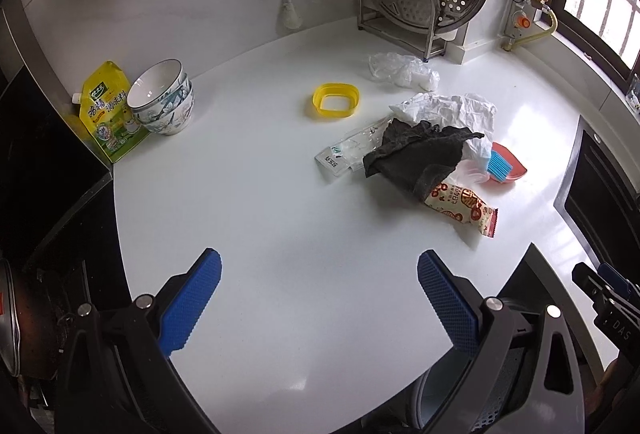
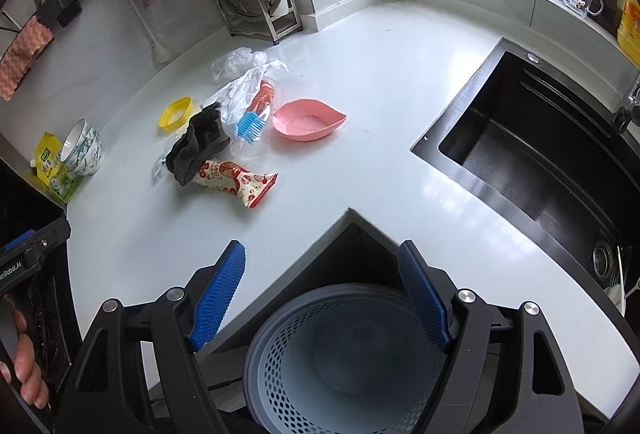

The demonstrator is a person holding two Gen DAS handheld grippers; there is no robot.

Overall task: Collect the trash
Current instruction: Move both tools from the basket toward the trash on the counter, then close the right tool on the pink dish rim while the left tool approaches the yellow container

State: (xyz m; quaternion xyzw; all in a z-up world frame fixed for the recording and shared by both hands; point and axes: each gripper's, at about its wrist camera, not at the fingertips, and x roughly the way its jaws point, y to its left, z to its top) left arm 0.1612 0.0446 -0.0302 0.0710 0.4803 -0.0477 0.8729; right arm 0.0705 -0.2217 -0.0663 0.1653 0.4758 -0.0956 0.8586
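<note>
Right wrist view: perforated bin (image 2: 320,374) under parted right tool (image 2: 322,258) holds nothing.

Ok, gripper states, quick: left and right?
Left gripper: open, holding nothing.
Right gripper: open, holding nothing, above the bin.

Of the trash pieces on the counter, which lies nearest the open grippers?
The red-patterned snack wrapper, at the pile's near edge; the crumpled white plastic and clear bag lie farther back.
</note>
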